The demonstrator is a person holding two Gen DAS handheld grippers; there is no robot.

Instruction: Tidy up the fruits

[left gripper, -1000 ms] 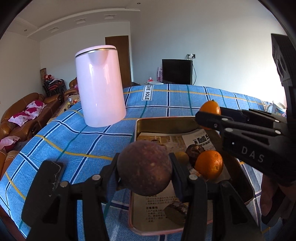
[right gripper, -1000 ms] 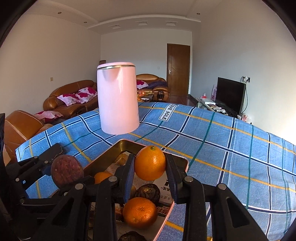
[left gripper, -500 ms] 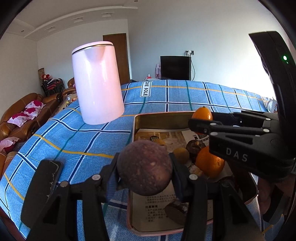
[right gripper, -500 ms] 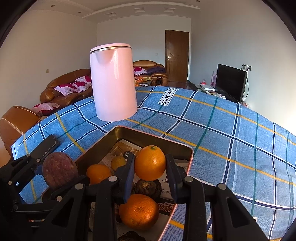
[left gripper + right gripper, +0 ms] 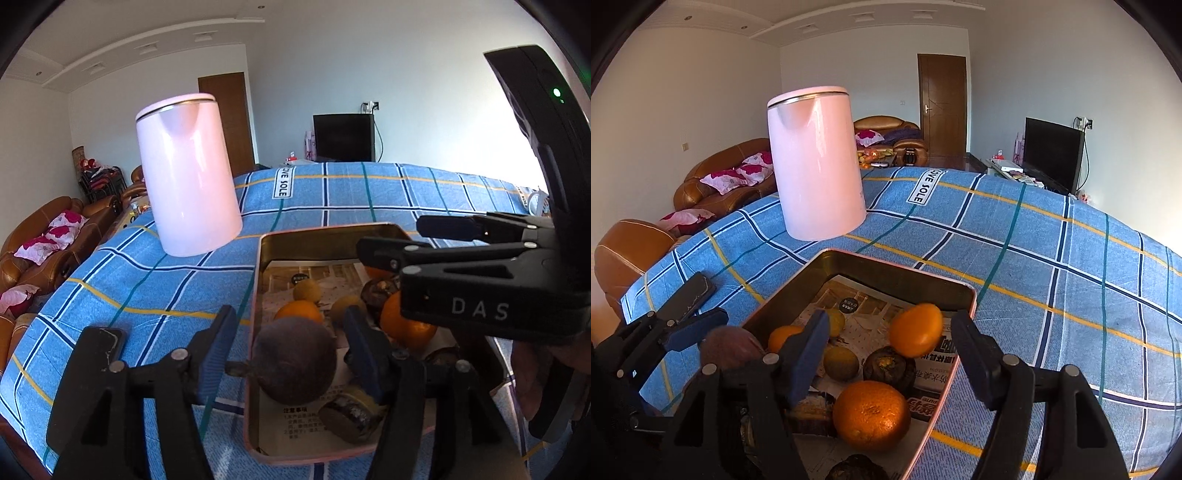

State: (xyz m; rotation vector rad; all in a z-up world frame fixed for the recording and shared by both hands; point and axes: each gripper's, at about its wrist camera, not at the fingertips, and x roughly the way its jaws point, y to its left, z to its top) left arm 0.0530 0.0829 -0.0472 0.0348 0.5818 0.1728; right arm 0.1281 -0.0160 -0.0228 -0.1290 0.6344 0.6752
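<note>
A metal tray (image 5: 325, 232) (image 5: 886, 264) lined with newspaper holds several oranges, small yellow fruits and dark fruits. My left gripper (image 5: 288, 345) is open over the tray's near left edge; a dark purple fruit (image 5: 294, 360) sits free between its jaws, blurred in the right wrist view (image 5: 729, 349). My right gripper (image 5: 890, 354) is open above the tray; a blurred orange (image 5: 916, 329) is loose between its jaws. Another orange (image 5: 871, 415) lies below it. The right gripper also shows in the left wrist view (image 5: 399, 240).
A tall pink kettle (image 5: 188, 173) (image 5: 816, 162) stands on the blue plaid tablecloth (image 5: 1052, 258) behind the tray's left. Brown sofas (image 5: 716, 181) stand beyond the table's left edge, a television (image 5: 1052, 155) at the back right.
Both grippers have opened. The purple fruit and the orange have left their jaws and are dropping toward the tray. Both grippers came lower over the tray.
</note>
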